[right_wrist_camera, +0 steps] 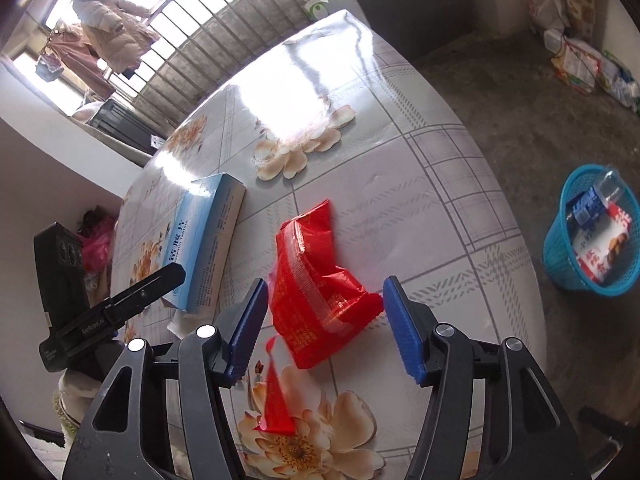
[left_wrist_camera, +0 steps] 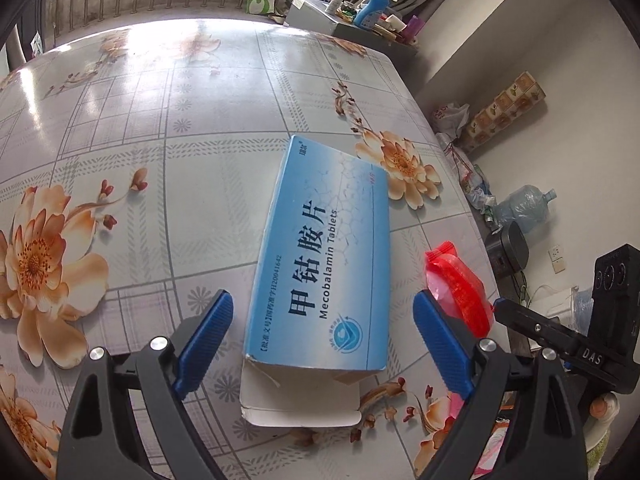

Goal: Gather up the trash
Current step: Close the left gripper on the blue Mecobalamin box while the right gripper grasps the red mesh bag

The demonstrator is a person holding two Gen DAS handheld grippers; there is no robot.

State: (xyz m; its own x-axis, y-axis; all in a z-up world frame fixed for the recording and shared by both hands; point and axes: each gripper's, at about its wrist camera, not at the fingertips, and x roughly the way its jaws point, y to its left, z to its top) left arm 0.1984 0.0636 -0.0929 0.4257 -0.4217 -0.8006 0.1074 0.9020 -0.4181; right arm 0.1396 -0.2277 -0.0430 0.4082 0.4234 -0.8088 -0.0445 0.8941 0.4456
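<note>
— Daylight from the barred window (right_wrist_camera: pixel 208 12) glares off the floral vinyl bench (left_wrist_camera: pixel 168 128). How do the fingers stand?

— Both pairs spread wide, gripping nothing. The left gripper (left_wrist_camera: pixel 323 340) straddles the flat blue cardboard tablet box (left_wrist_camera: pixel 324 248), its end flap open. The right gripper (right_wrist_camera: pixel 325 328) brackets the crumpled red plastic wrapper (right_wrist_camera: pixel 316 280) without touching it.

— Beyond them?

— Box and wrapper lie just beside each other. On the floor stands a turquoise plastic basket (right_wrist_camera: pixel 560 256) holding packaging.

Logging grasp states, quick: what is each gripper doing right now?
Left gripper: open, the blue tablet box lying between its fingers, not gripped.
Right gripper: open, the red wrapper between its fingers, not clamped.
</note>
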